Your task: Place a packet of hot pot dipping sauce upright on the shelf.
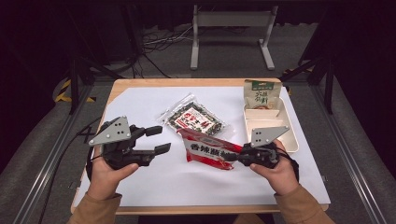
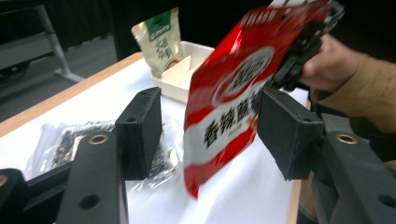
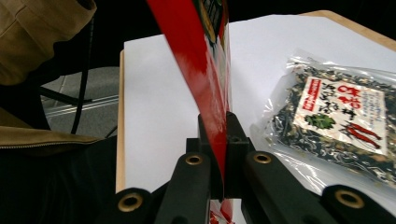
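Gripping the red snack packet [image 1: 210, 153] by one end, the right tongs [image 1: 233, 157] are clenched tight on its edge; in the right gripper view the glossy red film stands pinched between the two black jaws. The right hand [image 1: 275, 170] sits low near the table's front edge, forearm coming in from below, tongs pointing across toward the left. The packet hangs lifted over the white sheet [image 1: 187, 182], between the two grippers.

The left tongs [image 1: 159, 140] are released, jaws apart and clear of the packet; in the left gripper view the red packet passes between the pads without either pressing on it. The left hand [image 1: 109, 172] cups its gripper from beneath, tongs aimed right.

The red packet bears large white Chinese characters on a white band. Behind it lies a clear bag of dark dried bits [image 1: 196, 119] with a red-lettered label, and a green-topped pouch [image 1: 259, 95] leans in a cream divided tray [image 1: 292, 140].
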Available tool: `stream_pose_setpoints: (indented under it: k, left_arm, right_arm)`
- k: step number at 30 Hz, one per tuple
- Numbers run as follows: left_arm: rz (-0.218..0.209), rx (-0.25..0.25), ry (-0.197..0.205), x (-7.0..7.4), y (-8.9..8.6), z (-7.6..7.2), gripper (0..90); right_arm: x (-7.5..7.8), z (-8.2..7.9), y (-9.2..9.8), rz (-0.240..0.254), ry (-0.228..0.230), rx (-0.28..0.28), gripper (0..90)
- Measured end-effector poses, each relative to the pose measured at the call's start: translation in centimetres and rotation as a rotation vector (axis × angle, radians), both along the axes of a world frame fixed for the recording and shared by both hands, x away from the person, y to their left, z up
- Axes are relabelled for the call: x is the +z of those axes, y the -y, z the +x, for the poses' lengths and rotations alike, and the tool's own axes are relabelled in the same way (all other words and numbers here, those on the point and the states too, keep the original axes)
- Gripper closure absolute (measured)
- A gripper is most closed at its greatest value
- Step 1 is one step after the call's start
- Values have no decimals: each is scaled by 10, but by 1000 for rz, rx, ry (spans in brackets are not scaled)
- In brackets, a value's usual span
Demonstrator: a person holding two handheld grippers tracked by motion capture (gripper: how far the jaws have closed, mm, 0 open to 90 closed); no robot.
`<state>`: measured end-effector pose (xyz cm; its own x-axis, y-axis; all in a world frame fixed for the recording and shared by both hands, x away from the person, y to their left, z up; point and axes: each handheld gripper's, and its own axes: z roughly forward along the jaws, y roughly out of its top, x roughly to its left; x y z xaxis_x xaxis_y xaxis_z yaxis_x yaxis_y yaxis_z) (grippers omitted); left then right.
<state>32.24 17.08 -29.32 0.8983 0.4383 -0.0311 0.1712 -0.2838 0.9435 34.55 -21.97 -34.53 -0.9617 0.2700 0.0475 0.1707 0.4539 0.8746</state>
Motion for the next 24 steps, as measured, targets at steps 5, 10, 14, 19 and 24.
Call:
stream_pose_setpoints:
  k: [5, 10, 14, 19, 24]
  left_arm:
    - [30, 45, -21, -10, -7, 7, 386]
    - [30, 65, -59, -22, -15, 16, 359]
    - [40, 86, -49, -35, -18, 22, 352]
    - [70, 116, -50, -50, -24, 30, 337]
    - [68, 145, -81, -67, -30, 38, 335]
  right_arm:
    - [6, 1, 10, 7, 9, -18, 897]
    - [12, 2, 19, 6, 16, -35, 897]
    - [14, 2, 24, 3, 21, -46, 897]
    - [17, 3, 30, 0, 25, -62, 897]
    - [18, 3, 33, 1, 27, -67, 897]
